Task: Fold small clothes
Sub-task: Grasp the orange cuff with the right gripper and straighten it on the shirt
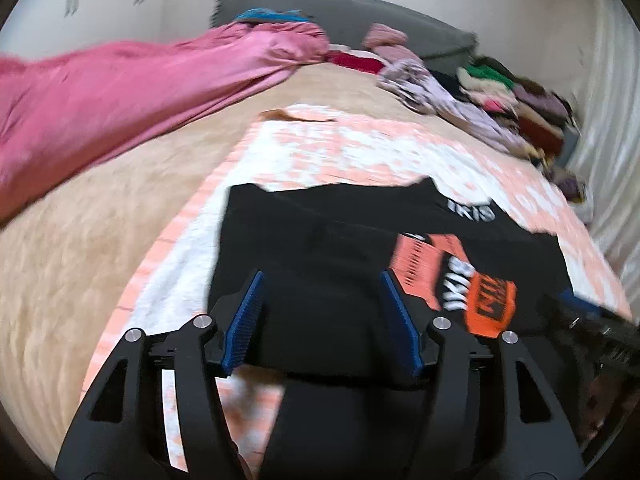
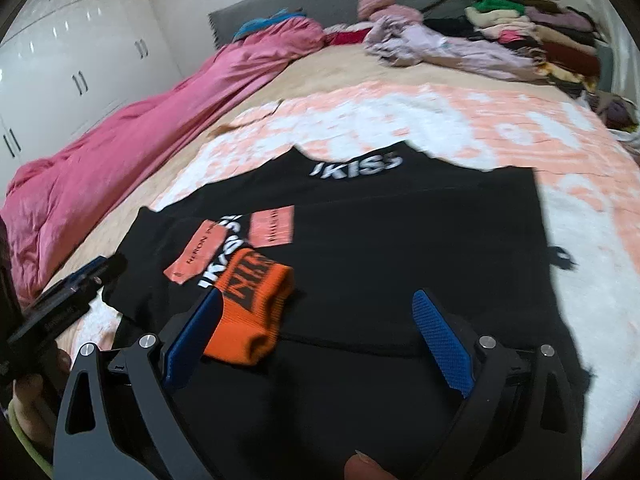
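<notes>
- Black shirt (image 2: 380, 240) lies flat on the peach towel (image 2: 520, 128) on the bed (image 1: 60, 260).
- Left gripper (image 1: 322, 316) and right gripper (image 2: 316, 340): jaws apart, holding nothing.

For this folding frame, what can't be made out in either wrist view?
- Black garment, near hem: hidden by the right gripper in the right wrist view and by the left gripper in the left wrist view.
- Small print on the pink tags: too blurred to read in both views.
- Clothes pile by the wall: separate items too small and smeared to tell apart.
- Orange cuff lettering: partly folded under.
</notes>
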Demonstrator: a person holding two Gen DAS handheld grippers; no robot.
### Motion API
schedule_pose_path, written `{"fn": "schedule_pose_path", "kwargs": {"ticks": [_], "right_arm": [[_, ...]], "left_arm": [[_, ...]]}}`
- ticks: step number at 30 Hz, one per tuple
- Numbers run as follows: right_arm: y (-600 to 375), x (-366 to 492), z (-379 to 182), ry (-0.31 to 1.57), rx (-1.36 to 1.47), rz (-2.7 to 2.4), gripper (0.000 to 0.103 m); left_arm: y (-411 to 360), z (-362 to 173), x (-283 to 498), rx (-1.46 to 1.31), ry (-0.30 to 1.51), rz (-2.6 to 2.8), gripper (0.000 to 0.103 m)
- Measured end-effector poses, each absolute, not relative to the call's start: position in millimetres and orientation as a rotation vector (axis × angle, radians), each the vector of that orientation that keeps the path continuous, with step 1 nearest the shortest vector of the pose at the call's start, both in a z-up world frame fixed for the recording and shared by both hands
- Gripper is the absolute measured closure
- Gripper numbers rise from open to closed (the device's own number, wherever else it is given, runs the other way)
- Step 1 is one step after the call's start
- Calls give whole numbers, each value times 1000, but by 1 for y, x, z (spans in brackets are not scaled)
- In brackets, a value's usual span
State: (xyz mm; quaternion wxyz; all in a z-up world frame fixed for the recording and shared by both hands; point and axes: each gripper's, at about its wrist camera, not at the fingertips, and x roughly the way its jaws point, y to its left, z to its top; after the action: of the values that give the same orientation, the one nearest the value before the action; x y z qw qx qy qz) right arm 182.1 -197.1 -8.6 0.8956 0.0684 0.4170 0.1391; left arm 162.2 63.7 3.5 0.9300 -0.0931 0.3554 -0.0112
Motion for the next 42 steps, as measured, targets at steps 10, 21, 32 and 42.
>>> {"fn": "schedule_pose_path", "kwargs": {"ticks": [10, 21, 32, 42], "right_arm": [[-158, 203, -36, 924, 127, 338, 69], [-154, 190, 25, 745, 84, 428, 90], [-231, 210, 65, 688, 24, 231, 90], [-266, 227, -11, 874, -4, 83, 89]], "left_arm": [[115, 6, 157, -363, 701, 117, 38], [125, 10, 151, -403, 661, 148, 38], [90, 8, 150, -300, 659, 67, 38], [76, 0, 155, -251, 692, 44, 38]]}}
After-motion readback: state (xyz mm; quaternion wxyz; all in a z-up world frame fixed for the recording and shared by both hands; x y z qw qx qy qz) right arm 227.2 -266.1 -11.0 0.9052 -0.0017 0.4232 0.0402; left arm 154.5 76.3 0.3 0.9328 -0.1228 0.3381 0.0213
